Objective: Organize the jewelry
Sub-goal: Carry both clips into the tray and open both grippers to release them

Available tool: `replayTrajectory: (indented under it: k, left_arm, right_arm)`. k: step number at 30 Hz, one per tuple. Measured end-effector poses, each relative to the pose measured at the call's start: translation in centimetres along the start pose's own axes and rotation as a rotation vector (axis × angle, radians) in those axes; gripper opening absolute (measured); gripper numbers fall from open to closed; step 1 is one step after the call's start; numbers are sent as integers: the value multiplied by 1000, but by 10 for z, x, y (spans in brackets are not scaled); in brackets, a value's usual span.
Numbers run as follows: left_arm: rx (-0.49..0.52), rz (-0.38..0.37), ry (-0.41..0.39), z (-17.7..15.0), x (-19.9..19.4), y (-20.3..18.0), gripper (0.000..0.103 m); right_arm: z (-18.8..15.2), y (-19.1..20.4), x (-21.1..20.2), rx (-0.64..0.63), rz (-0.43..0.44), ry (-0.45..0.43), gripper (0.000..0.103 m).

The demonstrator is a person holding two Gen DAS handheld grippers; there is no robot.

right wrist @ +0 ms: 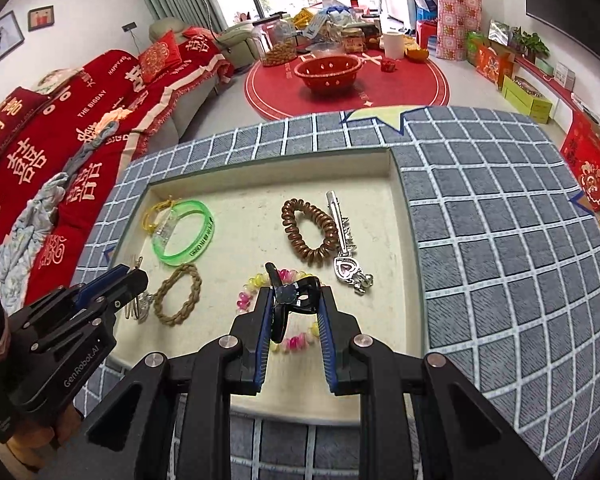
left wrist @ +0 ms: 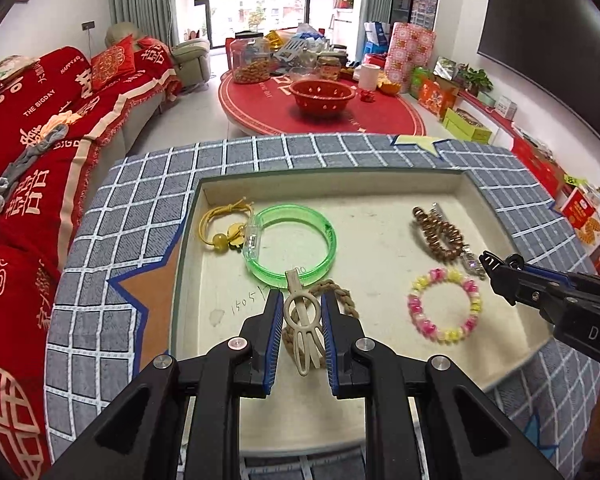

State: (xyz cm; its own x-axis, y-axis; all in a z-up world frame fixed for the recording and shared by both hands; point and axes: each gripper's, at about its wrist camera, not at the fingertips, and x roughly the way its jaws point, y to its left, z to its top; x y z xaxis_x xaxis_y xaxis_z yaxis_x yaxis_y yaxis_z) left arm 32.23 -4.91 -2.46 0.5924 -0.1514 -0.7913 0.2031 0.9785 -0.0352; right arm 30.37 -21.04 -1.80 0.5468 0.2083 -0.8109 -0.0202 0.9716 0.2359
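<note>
A cream tray (left wrist: 332, 184) sits on a grid-patterned cloth. My left gripper (left wrist: 302, 298) is shut on a beige hair clip (left wrist: 296, 282), held over a braided tan bracelet (left wrist: 342, 294) and the near rim of a green bangle (left wrist: 290, 246). My right gripper (right wrist: 296, 292) is shut on a black claw clip (right wrist: 306, 296) above a pink-and-yellow bead bracelet (right wrist: 296, 340). In the tray also lie a yellow cord bracelet (left wrist: 224, 228), a brown spiral hair tie (right wrist: 308, 232) and a silver heart clip (right wrist: 346, 252). Each gripper shows in the other's view: right (left wrist: 487, 260), left (right wrist: 136, 276).
The grey-blue grid cloth (right wrist: 500, 220) surrounds the tray on all sides. A red-covered sofa (left wrist: 40, 120) runs along the left. Beyond the table stands a round red table (left wrist: 320, 112) with a red basket (left wrist: 322, 96) and jars. Boxes line the right wall.
</note>
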Motion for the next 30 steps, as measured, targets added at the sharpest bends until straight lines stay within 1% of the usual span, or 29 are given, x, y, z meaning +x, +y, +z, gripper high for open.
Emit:
replayTrajectory:
  k: [7,11,17,21,24,27,28,30]
  left_arm:
    - [17,31,19,-8,17,-1,32]
    - [18,36,28,-10,22,-1,32]
    - [44,61,28,-13,25,-7,32]
    - [44,68,29,-13,24,-9,33]
    - [44,70,31,-13,24,-10,33]
    - [43,72,33,-13,24,-10,33]
    - [41,73,34,-13,24,-10,33]
    - [37,78,36,-13,24,-10,33]
  right_arm:
    - [-2,-2,19,-7,-26,16,24]
    - [-5,-1,25,-13,-44,19,24]
    - [-10,2,25,-36,-63,5,24]
    - [-12,3,25,-39,-69,4,25]
    - [-15,-1,28,-12,-53,25,27]
    - [-17,-6,31,13,-46,37,33]
    - [-18,-8,31,19,-43,40,36]
    - [-18,-10,31,28,-21,44,39]
